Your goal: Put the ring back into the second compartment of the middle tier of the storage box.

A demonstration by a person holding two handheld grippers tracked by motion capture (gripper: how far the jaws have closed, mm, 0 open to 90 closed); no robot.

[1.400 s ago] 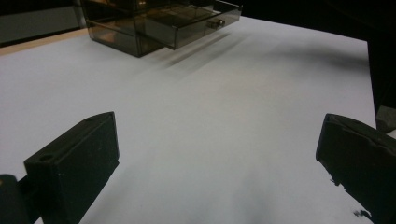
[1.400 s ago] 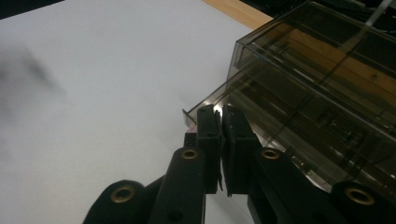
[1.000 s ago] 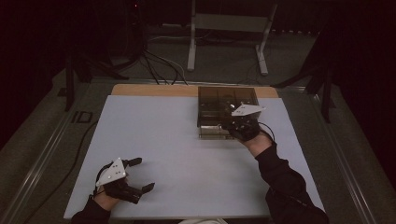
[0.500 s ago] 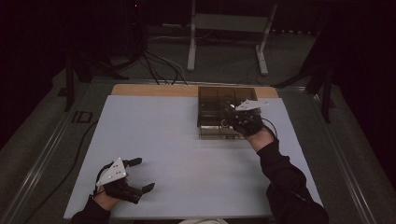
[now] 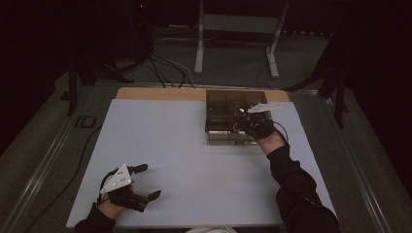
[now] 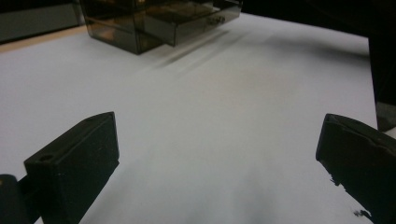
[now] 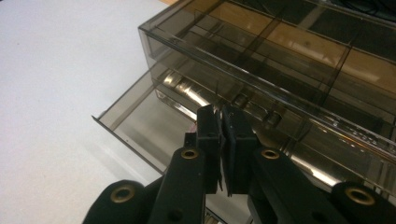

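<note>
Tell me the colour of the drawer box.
Smoky, see-through brown; the drawer box shows best in the right gripper view.

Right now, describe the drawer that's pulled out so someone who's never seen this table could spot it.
On the white table, find the smoky see-through organizer box at the far edge, right of the middle. The drawer sticks out of its near side, under the right gripper. Unlike the box's fixed top compartments, it juts out over the tabletop.

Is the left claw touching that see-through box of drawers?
Apart. The high view shows the left gripper near the table's front edge, with bare white tabletop between it and the box of drawers.
</note>
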